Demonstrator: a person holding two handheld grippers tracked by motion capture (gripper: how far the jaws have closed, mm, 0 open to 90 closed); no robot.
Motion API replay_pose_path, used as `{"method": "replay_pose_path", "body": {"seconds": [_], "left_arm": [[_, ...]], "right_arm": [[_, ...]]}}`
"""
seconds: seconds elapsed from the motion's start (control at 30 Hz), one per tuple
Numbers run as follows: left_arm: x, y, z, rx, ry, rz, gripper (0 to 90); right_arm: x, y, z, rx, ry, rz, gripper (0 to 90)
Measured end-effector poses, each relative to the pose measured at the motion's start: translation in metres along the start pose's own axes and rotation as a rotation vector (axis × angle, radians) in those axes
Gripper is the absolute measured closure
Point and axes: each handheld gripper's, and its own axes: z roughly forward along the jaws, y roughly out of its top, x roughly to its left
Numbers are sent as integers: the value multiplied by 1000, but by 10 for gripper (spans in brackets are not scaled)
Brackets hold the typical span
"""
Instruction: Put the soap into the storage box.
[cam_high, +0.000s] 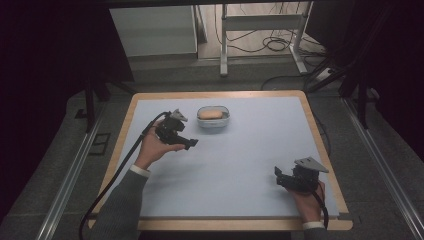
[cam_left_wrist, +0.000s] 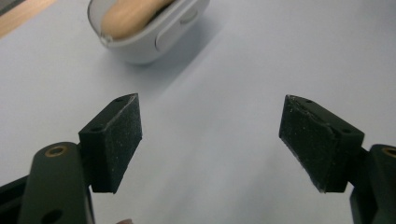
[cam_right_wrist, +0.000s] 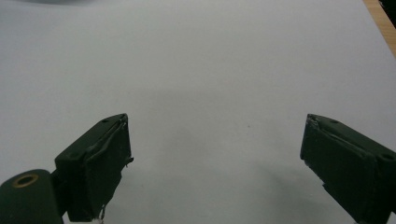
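Note:
A clear lidded container (cam_high: 213, 117) with a tan bread roll (cam_high: 210, 114) inside stands on the pale mat at the back middle. In the left gripper view the container (cam_left_wrist: 154, 32) lies at the top left, beyond the jaws. My left gripper (cam_high: 191, 143) is held above the mat, just left of and nearer than the container, open with nothing between its pads (cam_left_wrist: 116, 140). My right gripper (cam_high: 278, 176) rests near the front right corner, open and empty, its pads (cam_right_wrist: 100, 163) wide apart over bare mat.
The pale blue mat (cam_high: 240, 155) covers a wooden table (cam_high: 320, 135). A cable (cam_high: 117, 175) trails from the left gripper off the front left edge. Beyond the table stand a white cabinet (cam_high: 155, 30) and a metal frame (cam_high: 260, 30) with floor cables.

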Motion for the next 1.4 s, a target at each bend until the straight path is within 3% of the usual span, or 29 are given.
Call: {"method": "replay_pose_path", "body": {"seconds": [0.1,0.23,0.47,0.7,1.03,1.4], "left_arm": [[-5,-21,-5,-22,-17,-35,213],[-7,-36,-9,-36,-21,-62,208],[-13,-77,-10,-26,17,-114,203],[-14,-103,-9,-20,29,-150,202],[-11,-115,-15,-25,44,-190,202],[-10,-115,-16,-26,38,-187,198]], "right_arm": [[0,0,0,0,-1,0,86],[0,0,0,0,-3,-2,87],[1,0,0,0,-5,-5,87],[1,0,0,-1,-10,-13,86],[2,0,0,0,-7,-16,87],[1,0,1,7,3,-13,86]]}}
